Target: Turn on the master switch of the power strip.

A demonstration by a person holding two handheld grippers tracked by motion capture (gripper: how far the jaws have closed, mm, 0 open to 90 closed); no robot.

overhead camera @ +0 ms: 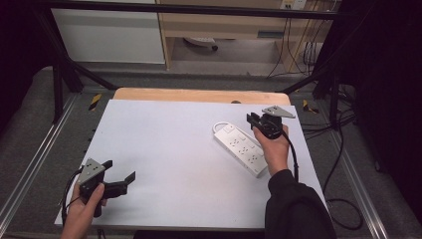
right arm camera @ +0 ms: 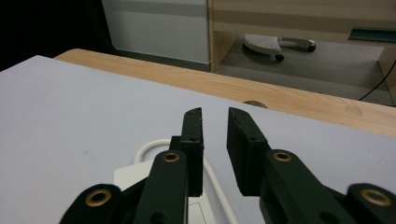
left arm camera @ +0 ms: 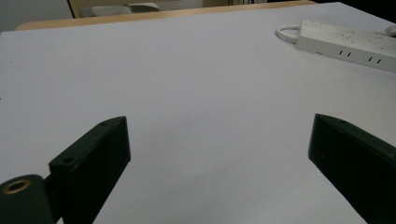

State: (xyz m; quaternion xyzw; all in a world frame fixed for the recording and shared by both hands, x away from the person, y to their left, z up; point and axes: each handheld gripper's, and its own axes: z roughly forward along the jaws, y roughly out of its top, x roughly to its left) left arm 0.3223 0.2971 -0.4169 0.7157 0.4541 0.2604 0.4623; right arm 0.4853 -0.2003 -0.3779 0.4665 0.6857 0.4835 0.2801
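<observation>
Black jaws of the right tongs (right arm camera: pixel 215 121) stand closest in the right gripper view. They are nearly shut, with just a thin gap between them, and nothing sits in that gap. Right below them lies the power strip (overhead camera: pixel 242 147).

It is white and long, and it lies flat on the right half of the tabletop (overhead camera: pixel 169 149). It sits slanted, with one end toward the back and the other end toward the person. Its white cord (overhead camera: pixel 219 125) makes a small loop at the back end. In the high view the right tongs (overhead camera: pixel 255 121) hover over the back end of the strip, close to the cord loop. I cannot tell if they touch it. A hand in a dark sleeve (overhead camera: pixel 293 204) holds them, and that hand covers part of the strip's right edge.

Far from the strip, the left tongs (overhead camera: pixel 121 172) are at the front left corner of the tabletop. Their jaws are wide open and hold nothing. In the left gripper view, the strip (left arm camera: pixel 348 44) lies far off by the right edge.

A white sheet covers the tabletop, and a strip of bare wood (overhead camera: pixel 199 94) shows along the back edge. Behind it is a grey floor (overhead camera: pixel 234 52) and a wooden shelf unit (overhead camera: pixel 224 25).
</observation>
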